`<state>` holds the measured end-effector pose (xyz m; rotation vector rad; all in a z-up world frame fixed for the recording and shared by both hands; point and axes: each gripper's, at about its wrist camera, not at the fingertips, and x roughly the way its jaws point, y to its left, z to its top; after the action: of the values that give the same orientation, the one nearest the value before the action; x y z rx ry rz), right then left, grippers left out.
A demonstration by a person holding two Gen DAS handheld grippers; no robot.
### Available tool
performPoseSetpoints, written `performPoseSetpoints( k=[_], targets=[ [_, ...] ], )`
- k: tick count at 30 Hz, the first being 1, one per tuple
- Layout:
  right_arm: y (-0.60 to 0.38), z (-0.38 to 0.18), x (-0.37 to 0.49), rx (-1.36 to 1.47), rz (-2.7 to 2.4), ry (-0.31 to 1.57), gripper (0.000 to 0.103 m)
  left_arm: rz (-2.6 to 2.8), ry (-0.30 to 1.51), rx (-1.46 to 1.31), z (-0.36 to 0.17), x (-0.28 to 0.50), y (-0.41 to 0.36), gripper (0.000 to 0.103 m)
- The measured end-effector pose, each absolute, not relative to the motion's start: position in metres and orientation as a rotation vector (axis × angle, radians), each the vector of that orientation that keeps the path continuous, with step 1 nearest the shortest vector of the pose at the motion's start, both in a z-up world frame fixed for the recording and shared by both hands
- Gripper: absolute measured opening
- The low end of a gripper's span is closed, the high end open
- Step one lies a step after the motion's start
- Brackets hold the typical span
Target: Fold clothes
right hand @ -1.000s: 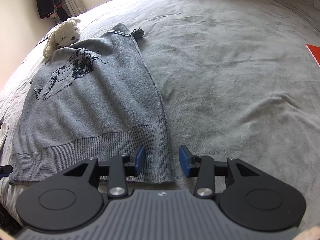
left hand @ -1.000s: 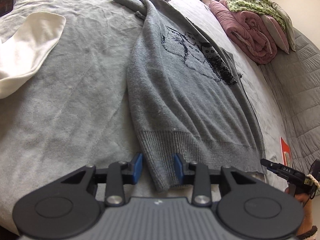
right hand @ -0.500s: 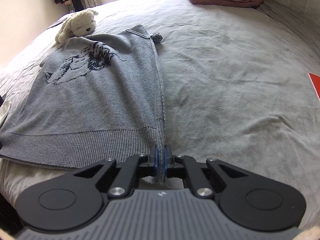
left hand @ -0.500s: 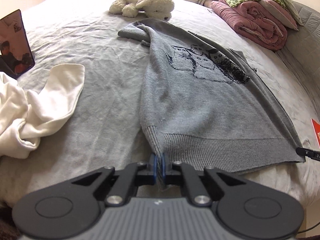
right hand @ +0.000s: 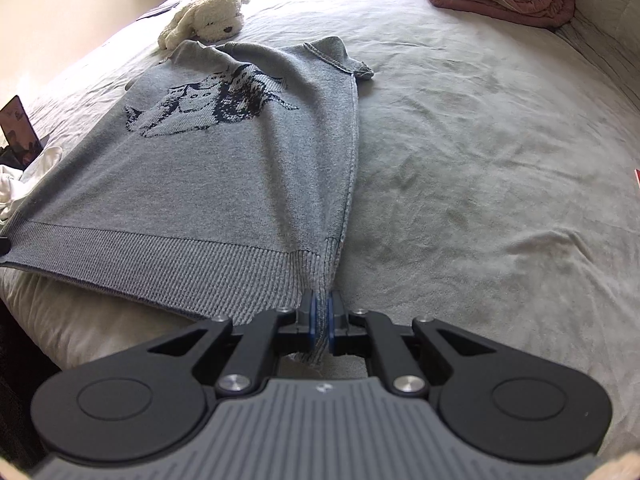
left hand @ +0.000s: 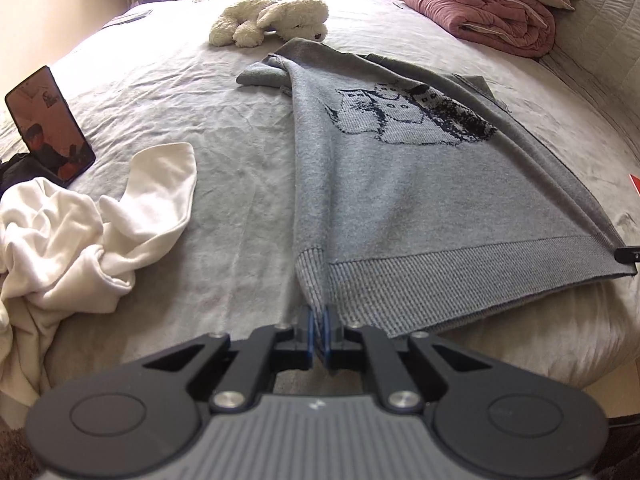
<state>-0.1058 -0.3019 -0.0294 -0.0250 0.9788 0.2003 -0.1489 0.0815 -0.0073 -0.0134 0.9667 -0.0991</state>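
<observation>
Grey knitted sweater (left hand: 420, 192) spread face-up on the bed (left hand: 208, 92), printed motif (left hand: 412, 118) showing, ribbed hem (left hand: 460, 276) toward the near edge of the mattress, collar end far off beside the plush toy (left hand: 272, 20). Left hand-held gripper (left hand: 319, 332) clamped on the hem's left corner, blue pads (left hand: 309, 332) pressed together with the rib bunched between them; right hand-held gripper (right hand: 321, 326) likewise closed tight on the hem's right corner, a tuft of knit poking out below the pads. Both corners lifted slightly off the bed, hem drawn taut between them and sagging a little in the middle, side edges (right hand: 352, 152) running straight back toward the shoulders. Gripped at the two bottom corners presumably to keep the width under control, so the lower part can travel as one flat panel rather than crumpling. Sleeves not seen spread out to the sides; a small fold of fabric (left hand: 260, 76) peeking out near the left shoulder, possibly a sleeve tucked in, though not certain. Likely stage: a lengthwise fold, hem to be carried toward the collar, or else a tug to straighten. Crumpled white garment (left hand: 80, 232) heaped at the left, a phone (left hand: 48, 124) propped behind it, rolled pink quilt (left hand: 496, 12) far back.
</observation>
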Motion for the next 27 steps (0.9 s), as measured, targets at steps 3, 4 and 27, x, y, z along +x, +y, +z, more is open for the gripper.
performPoseSetpoints(
  k=[3,4,27],
  targets=[
    [-0.299,-0.037,-0.104,-0.05,0.204,1.006,0.006,-0.089,1.009,-0.027,-0.026,-0.144,0.084,0.004],
    [-0.298,-0.04,-0.103,-0.058,0.206,1.016,0.006,-0.085,1.019,-0.029,-0.032,-0.143,0.084,0.004],
    [-0.306,-0.032,-0.059,0.01,0.255,1.049,0.049,-0.162,0.934,0.037,-0.006,-0.101,0.076,0.056]
  ],
)
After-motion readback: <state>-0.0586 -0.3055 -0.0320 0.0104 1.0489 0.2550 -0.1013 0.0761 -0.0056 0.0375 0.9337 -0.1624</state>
